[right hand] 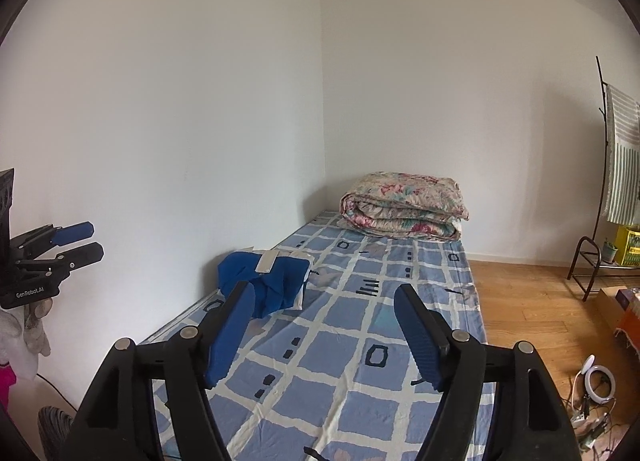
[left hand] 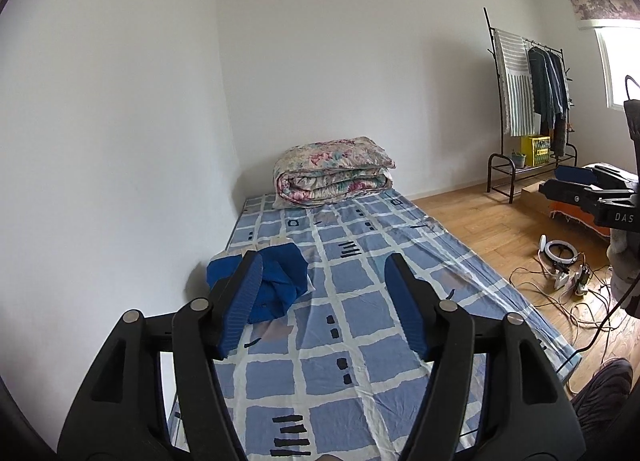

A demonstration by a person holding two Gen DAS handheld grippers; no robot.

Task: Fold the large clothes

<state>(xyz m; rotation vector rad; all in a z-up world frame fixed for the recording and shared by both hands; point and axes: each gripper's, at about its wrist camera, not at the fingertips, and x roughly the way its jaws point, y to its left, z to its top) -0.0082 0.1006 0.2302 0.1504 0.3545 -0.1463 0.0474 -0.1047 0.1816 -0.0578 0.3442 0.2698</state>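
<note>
A crumpled blue garment (left hand: 280,285) lies in a heap on the bed (left hand: 360,341) by the left wall; it also shows in the right wrist view (right hand: 268,285), with a pale tag or strip on top. My left gripper (left hand: 324,273) is open and empty, held above the bed short of the garment. My right gripper (right hand: 324,301) is open and empty, also above the bed, with the garment ahead to its left. Each gripper shows at the edge of the other's view: the right gripper (left hand: 576,181) and the left gripper (right hand: 76,241).
A folded floral quilt (left hand: 332,173) lies at the far end of the bed with the blue checked sheet (right hand: 360,361). A clothes rack (left hand: 532,101) with hanging clothes stands at the right wall. Cables and a ring light (left hand: 560,257) lie on the wooden floor.
</note>
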